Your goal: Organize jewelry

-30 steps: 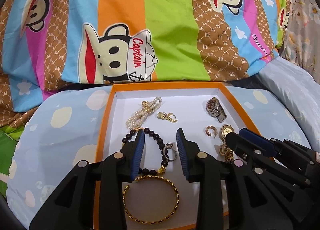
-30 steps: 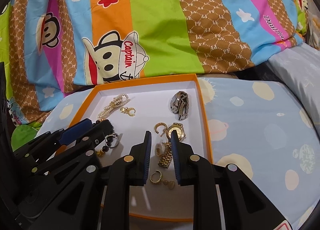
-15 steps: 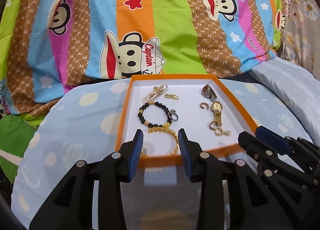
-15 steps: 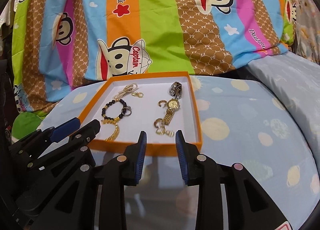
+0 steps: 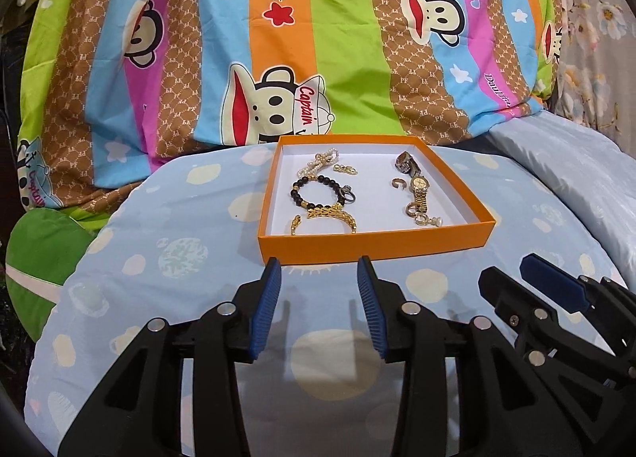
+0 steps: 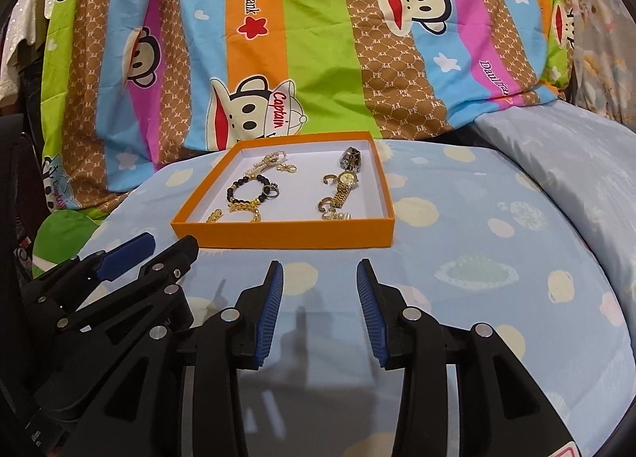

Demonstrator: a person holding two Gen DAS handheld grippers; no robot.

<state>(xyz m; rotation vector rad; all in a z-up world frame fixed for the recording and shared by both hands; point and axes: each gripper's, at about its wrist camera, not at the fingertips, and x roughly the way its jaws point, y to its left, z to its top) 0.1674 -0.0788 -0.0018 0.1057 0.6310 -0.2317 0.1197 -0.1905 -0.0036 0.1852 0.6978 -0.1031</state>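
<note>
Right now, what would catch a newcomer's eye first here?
An orange box of jewelry sits mid-scene on a blue spotted pillow, holding a black bead bracelet and a gold watch. Behind rises a striped cartoon-monkey blanket; in front, the empty left tongs are opening.

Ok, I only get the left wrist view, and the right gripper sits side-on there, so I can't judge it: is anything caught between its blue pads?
Observer: No. The right wrist view looks straight along the right gripper: its jaws are opening with nothing between them.
Operator: Any jewellery dropped beside the shallow orange cardboard box?
Observer: None shows. The pale blue spotted sheet right of the shallow orange cardboard box is bare, including the stretch that gripper hides from you.
</note>
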